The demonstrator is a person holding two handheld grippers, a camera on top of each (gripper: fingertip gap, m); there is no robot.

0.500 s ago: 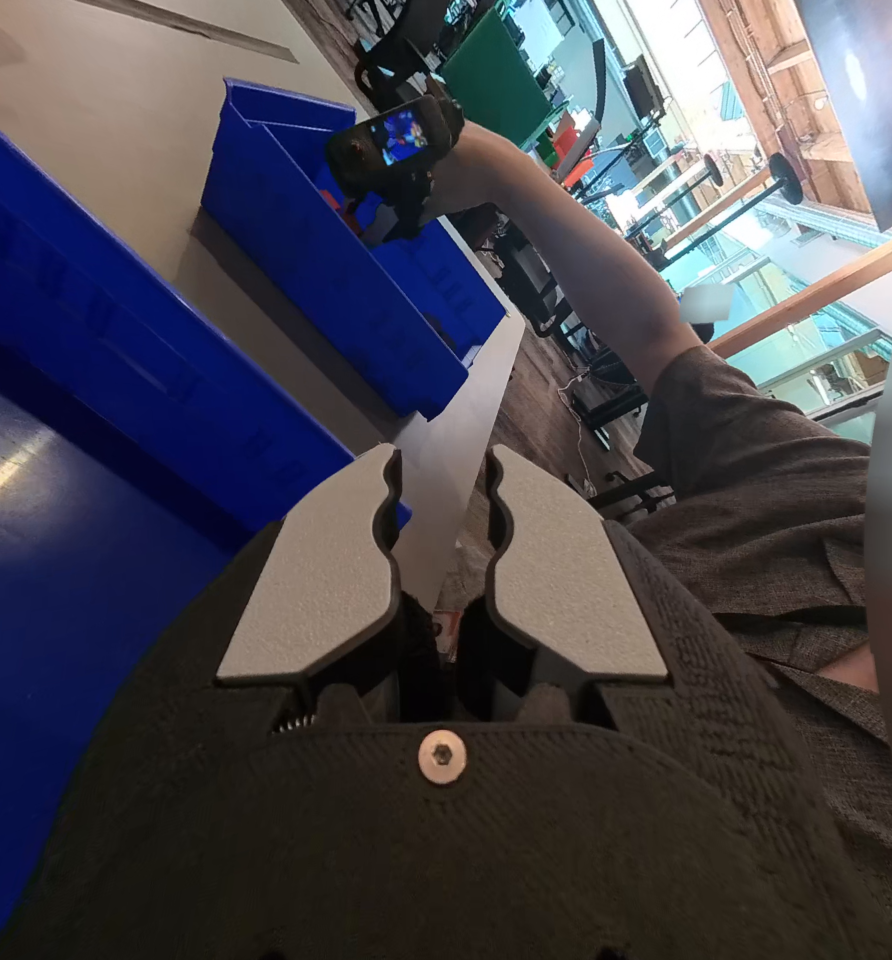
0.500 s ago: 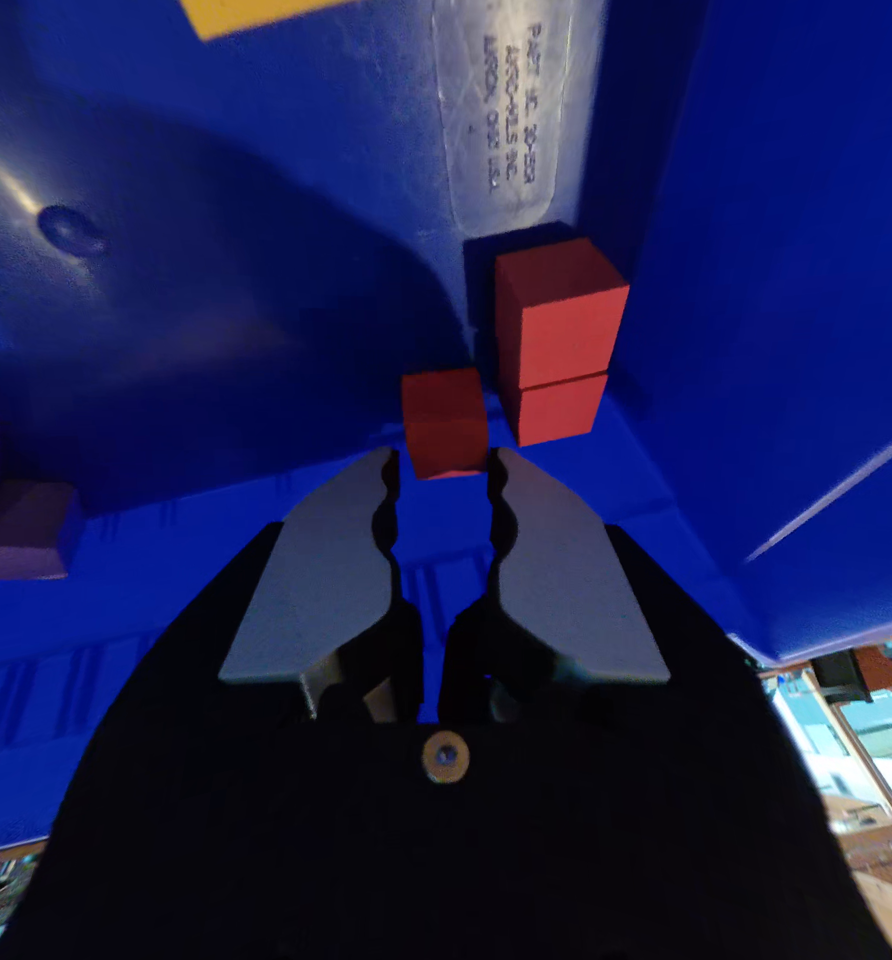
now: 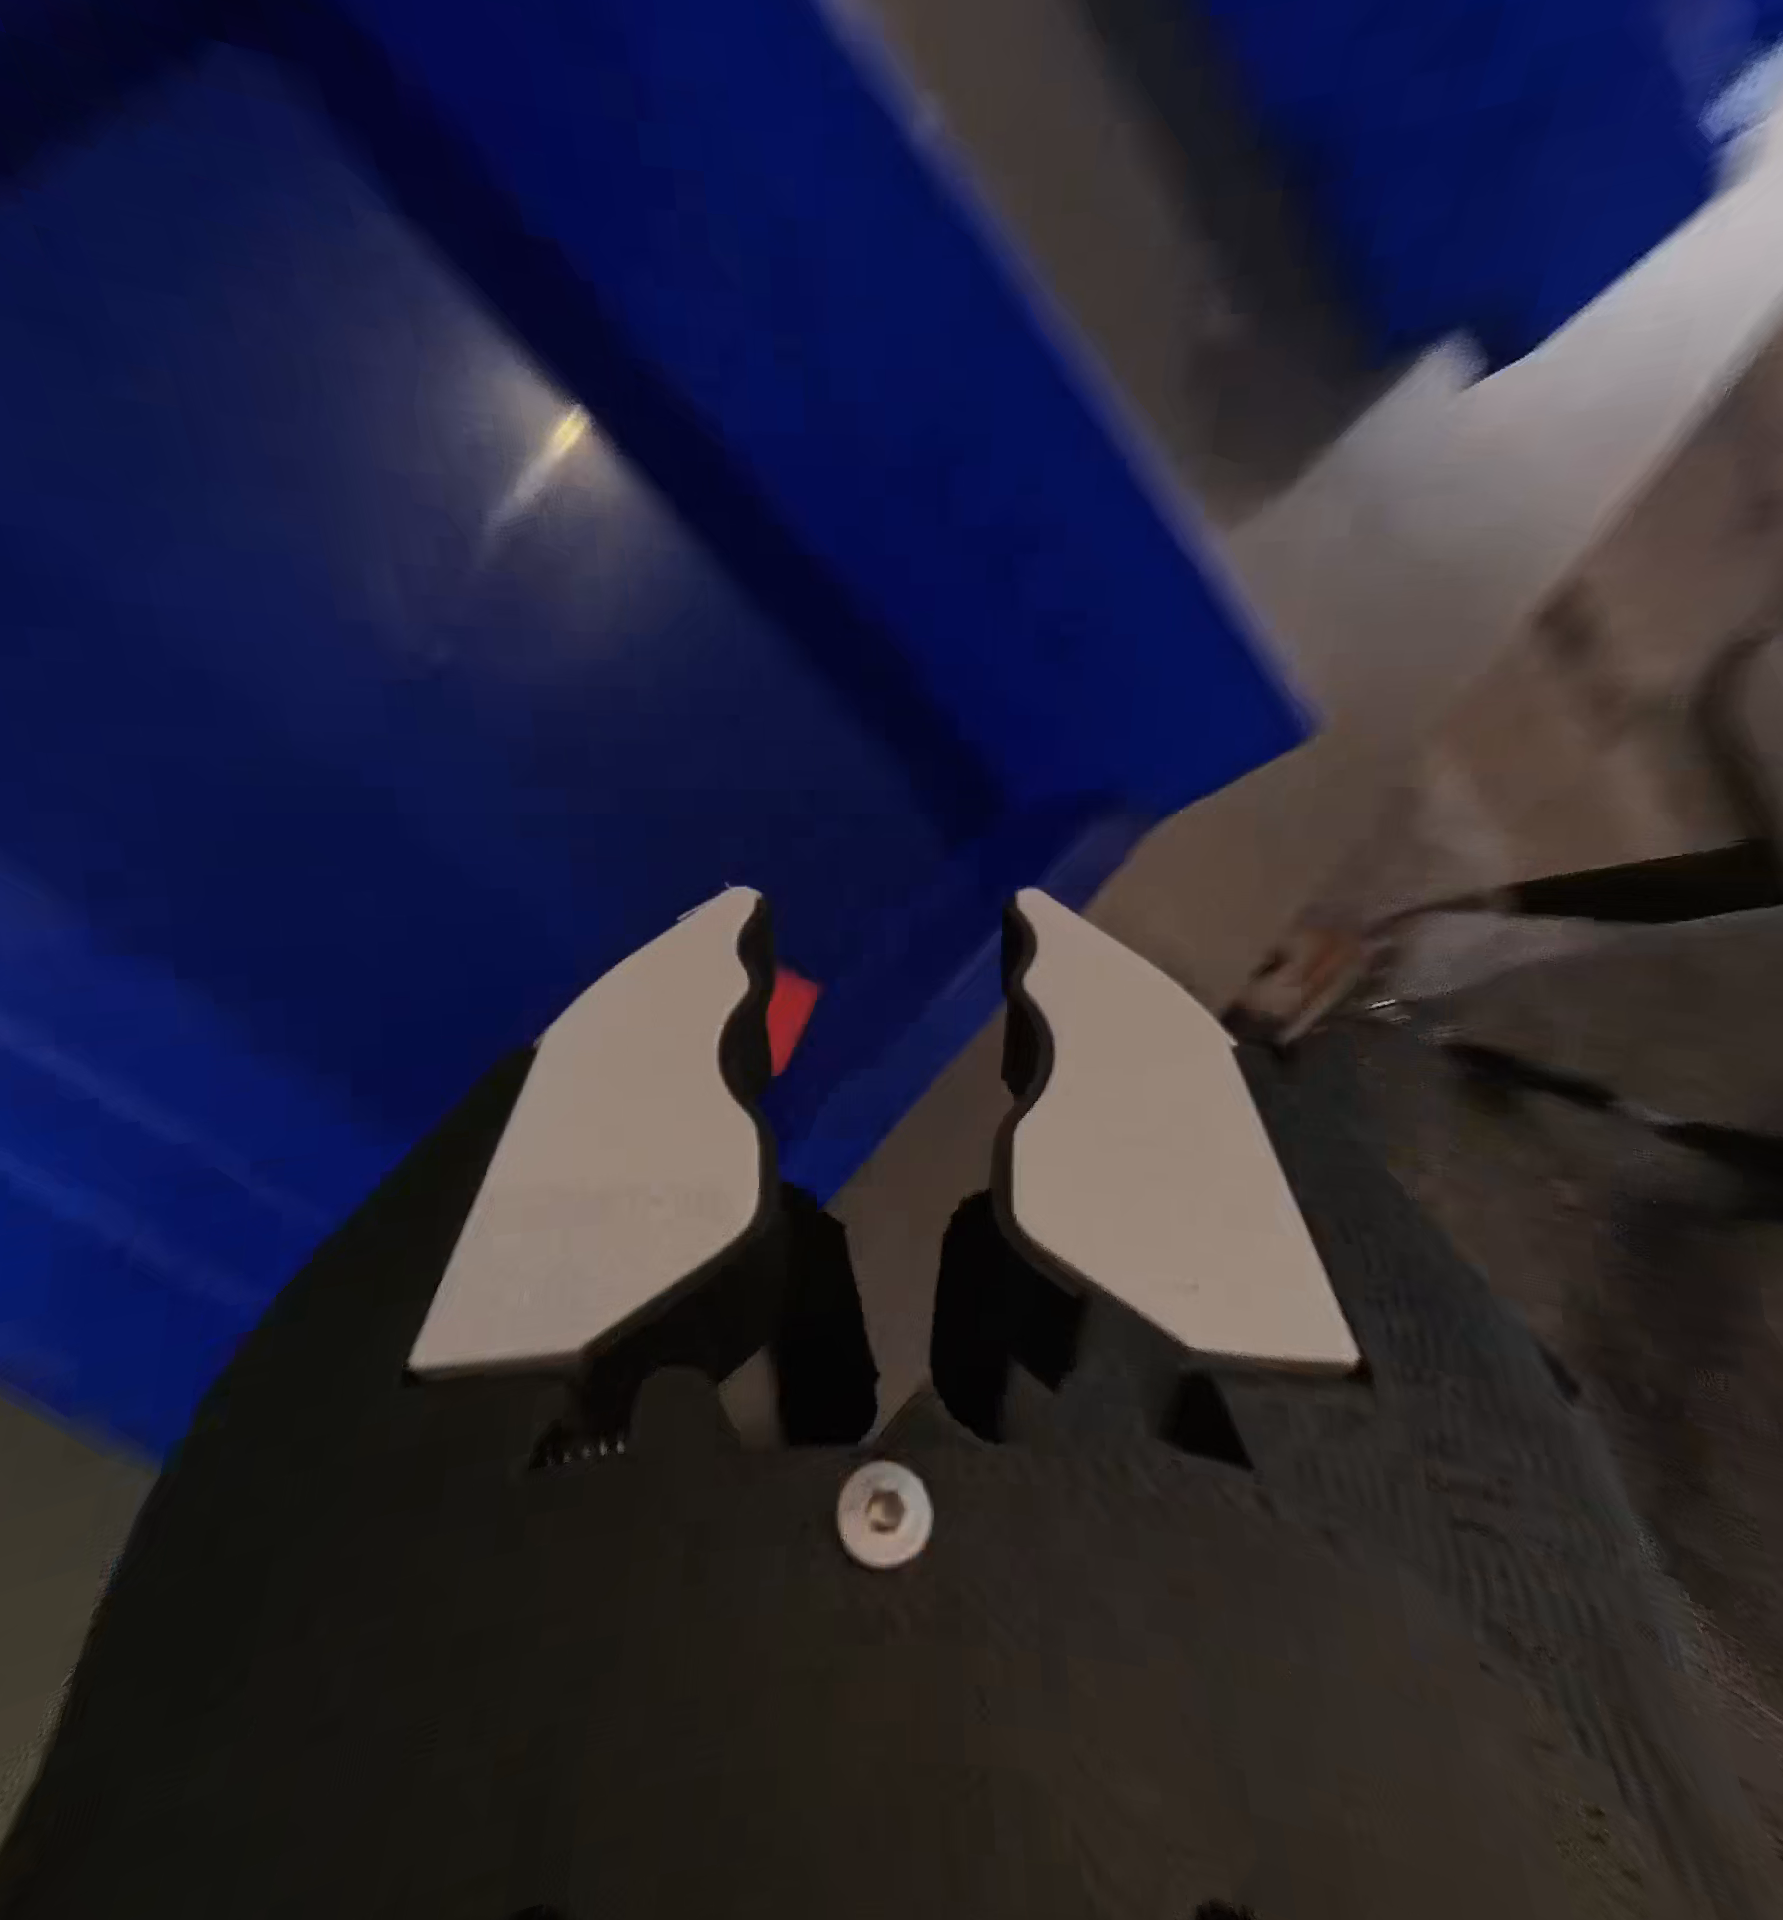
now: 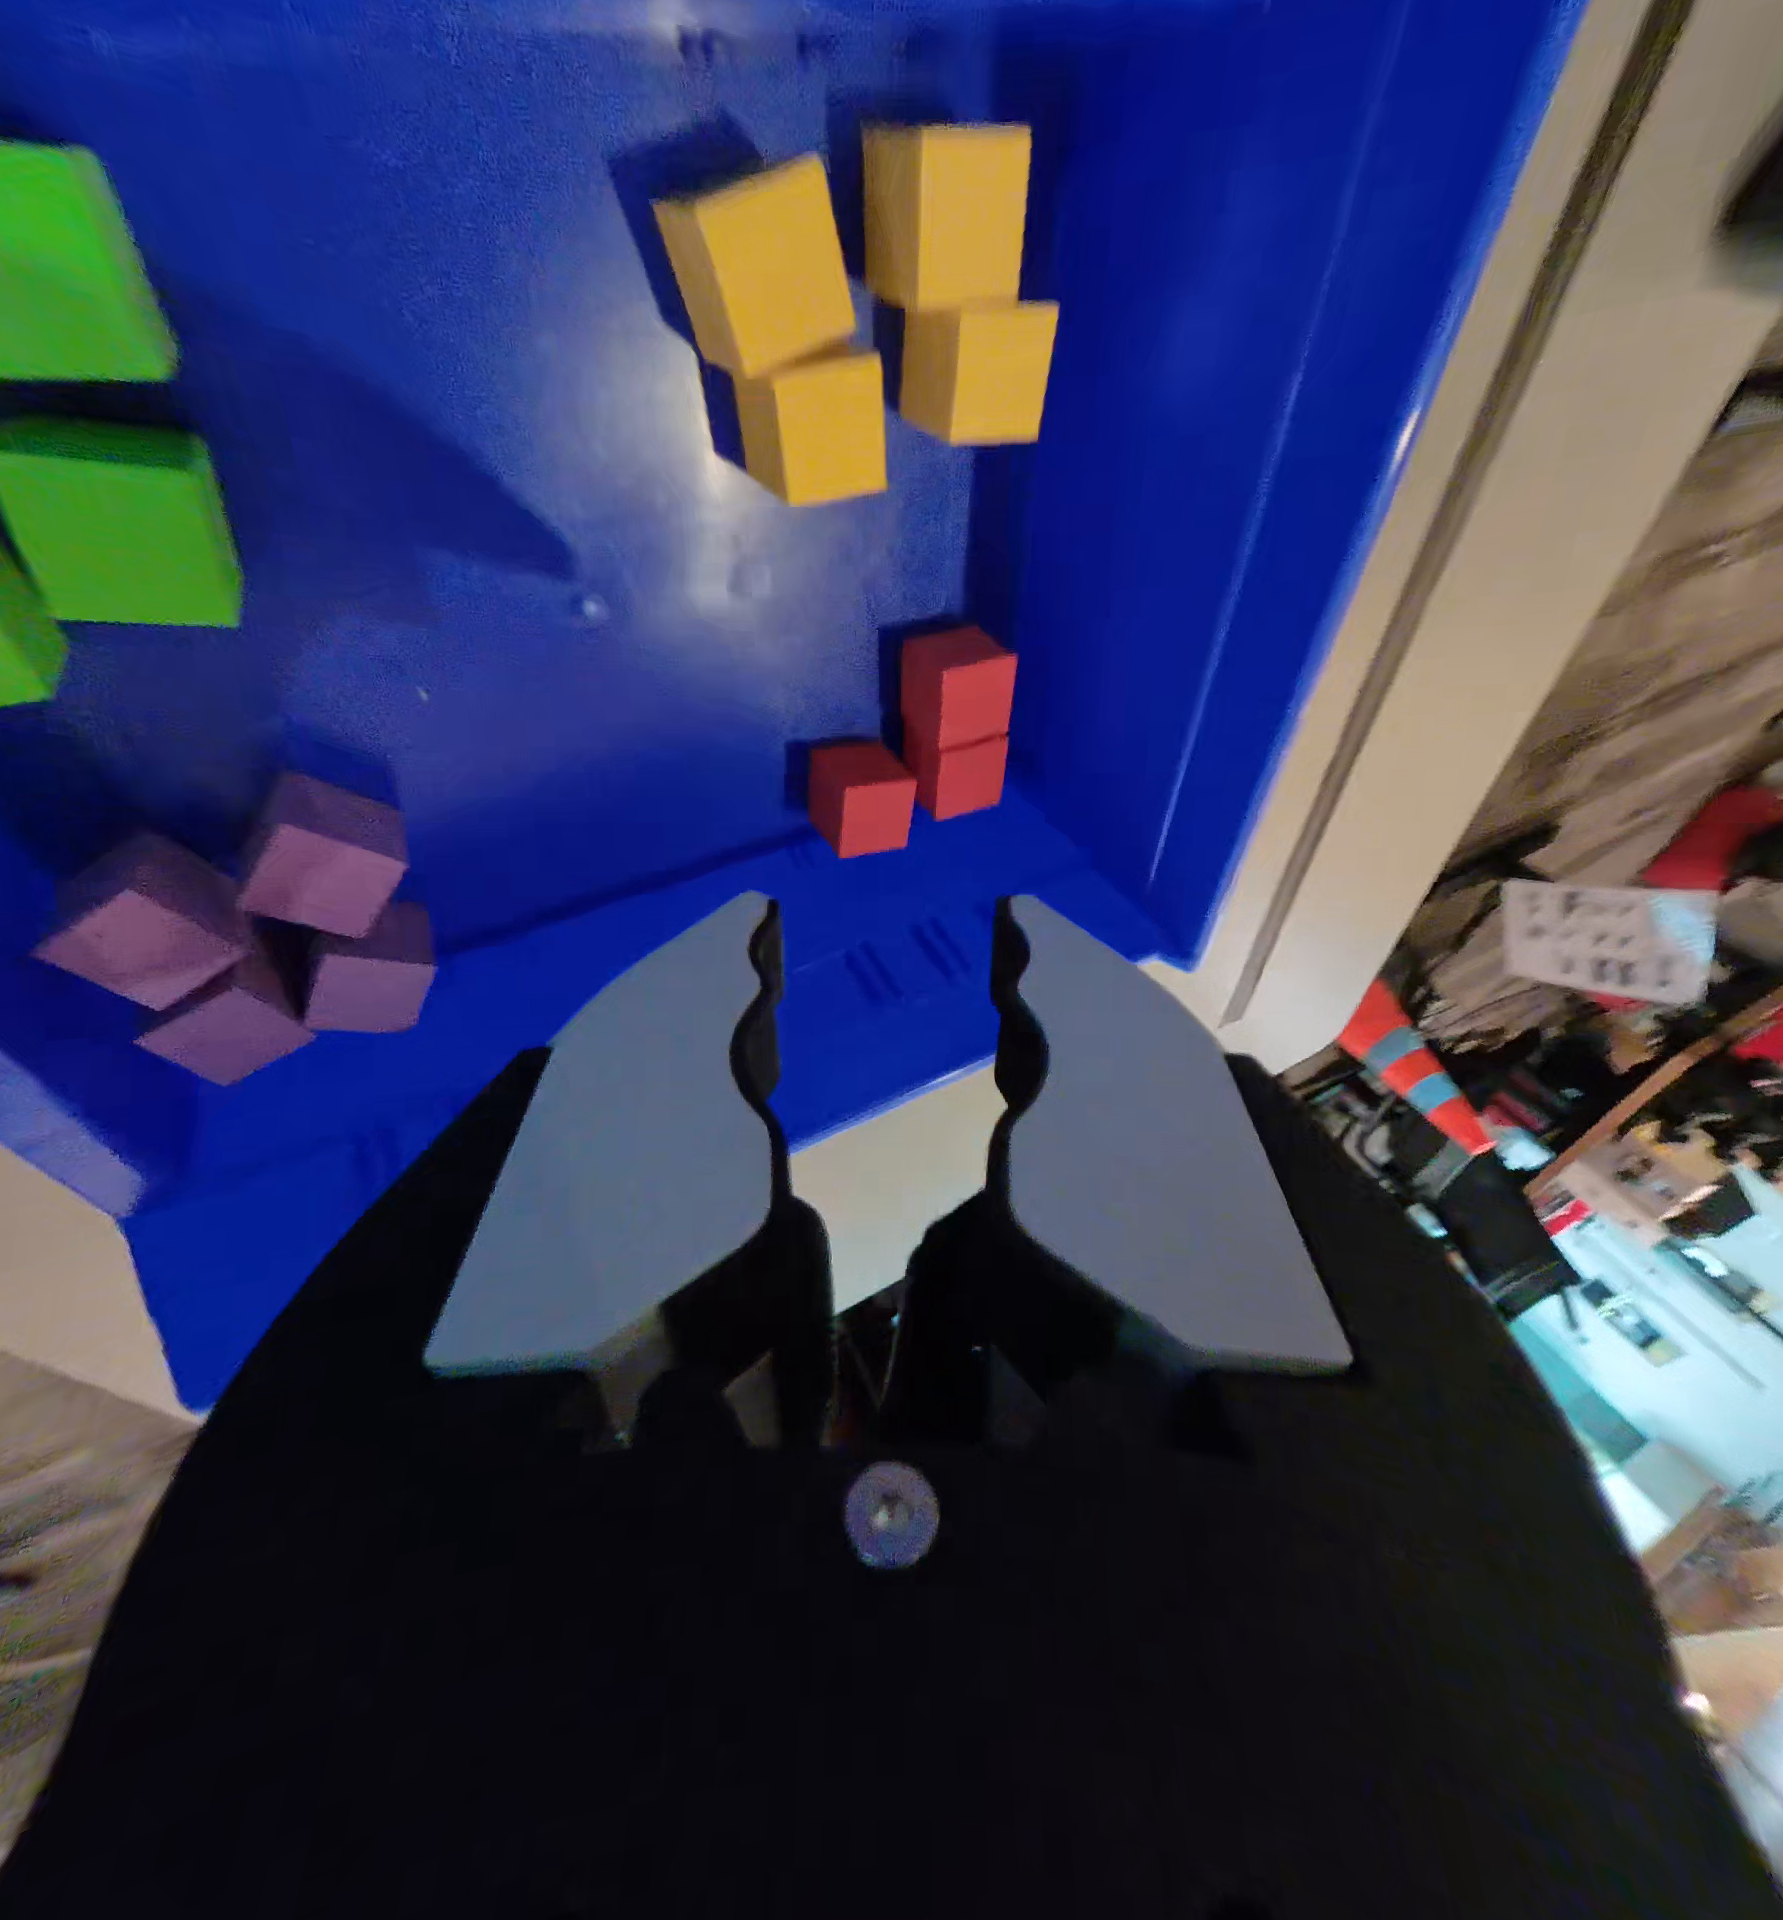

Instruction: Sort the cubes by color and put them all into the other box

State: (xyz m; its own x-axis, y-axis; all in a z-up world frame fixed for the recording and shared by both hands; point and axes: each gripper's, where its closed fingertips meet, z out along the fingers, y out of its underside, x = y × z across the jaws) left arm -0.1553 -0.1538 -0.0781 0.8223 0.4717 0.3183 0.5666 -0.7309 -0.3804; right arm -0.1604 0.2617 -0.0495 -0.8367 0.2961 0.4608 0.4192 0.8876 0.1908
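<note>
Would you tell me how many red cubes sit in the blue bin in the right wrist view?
3: one nearest the open jaws, two stacked behind it, upper on lower, by the wall. Others may be hidden.

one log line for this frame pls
left hand-held gripper: open, empty, over blue bin | right hand-held gripper: open, empty, near red cubes | view: blurred
</note>
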